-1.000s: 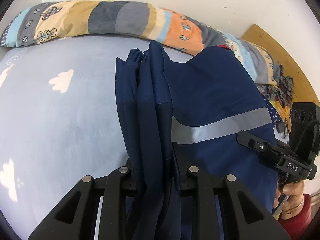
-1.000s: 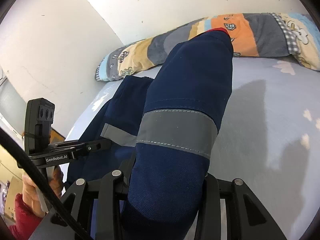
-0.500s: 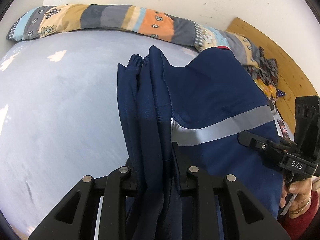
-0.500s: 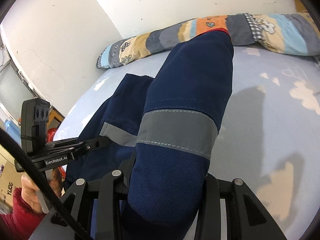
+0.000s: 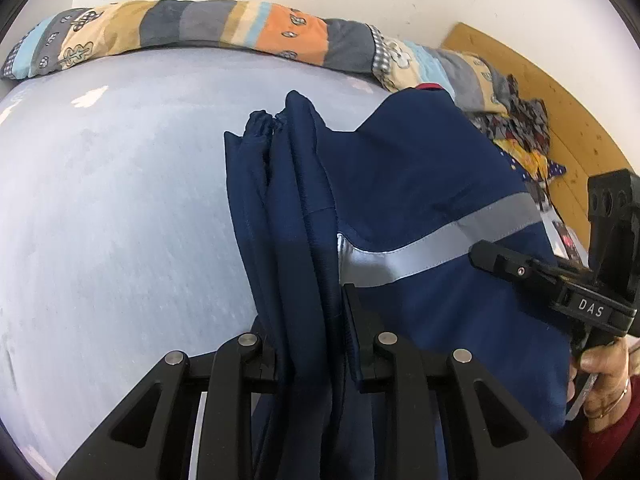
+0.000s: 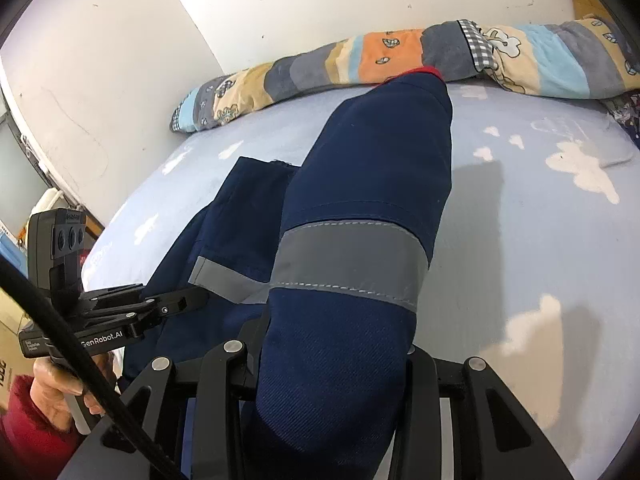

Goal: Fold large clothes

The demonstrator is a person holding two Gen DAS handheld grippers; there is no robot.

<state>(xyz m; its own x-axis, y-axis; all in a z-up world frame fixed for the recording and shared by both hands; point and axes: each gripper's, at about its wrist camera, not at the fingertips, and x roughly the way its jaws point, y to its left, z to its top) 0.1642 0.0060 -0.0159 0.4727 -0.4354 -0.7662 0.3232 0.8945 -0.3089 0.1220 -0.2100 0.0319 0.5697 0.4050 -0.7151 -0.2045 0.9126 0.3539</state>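
Navy workwear with grey reflective bands, the garment (image 5: 400,184) hangs pinched in both tools above the pale blue bed (image 5: 112,200). The left tool (image 5: 308,320) is clamped on a bunched, pleated edge of cloth; the right tool (image 6: 332,360) grips a thicker fold just below a reflective band (image 6: 348,260).

Over the last second the striped bolster (image 5: 200,36) along the wall has slid sideways in both views and the wooden board (image 5: 560,120) at the bed's end has come further into the left view, while the cloth sits the same between the jaws. So both hands have carried the garment sideways across the bed together, grips unchanged. I judge this a carry to a laying-down spot, not yet a fold: most of the cloth looks clear of the sheet, though its far end may be brushing it.

The garment's long axis runs away from the tools toward the bolster, its far end with a red trim (image 6: 432,72) pointing at the wall and the held end nearest the person. The stretch between the tools spans crosswise, roughly parallel to the bolster, with the reflective band running along it.
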